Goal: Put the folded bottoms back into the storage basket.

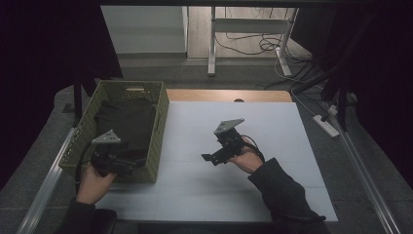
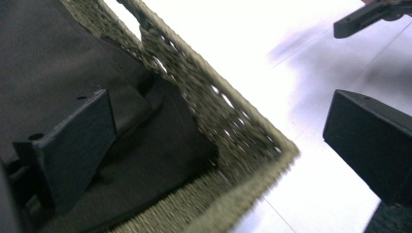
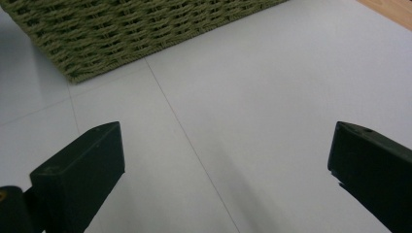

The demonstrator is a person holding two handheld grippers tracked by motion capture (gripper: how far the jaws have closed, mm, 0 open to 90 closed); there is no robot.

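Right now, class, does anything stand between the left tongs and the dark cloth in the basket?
The basket's near corner wall does: the left tongs straddle it, one jaw inside over the dark cloth, the other outside the woven basket.

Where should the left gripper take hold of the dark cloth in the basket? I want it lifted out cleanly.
Judging by its pose, grip the dark cloth at its raised fold near the basket corner, coming from above: it lies flat below the woven walls, so the sides are blocked.
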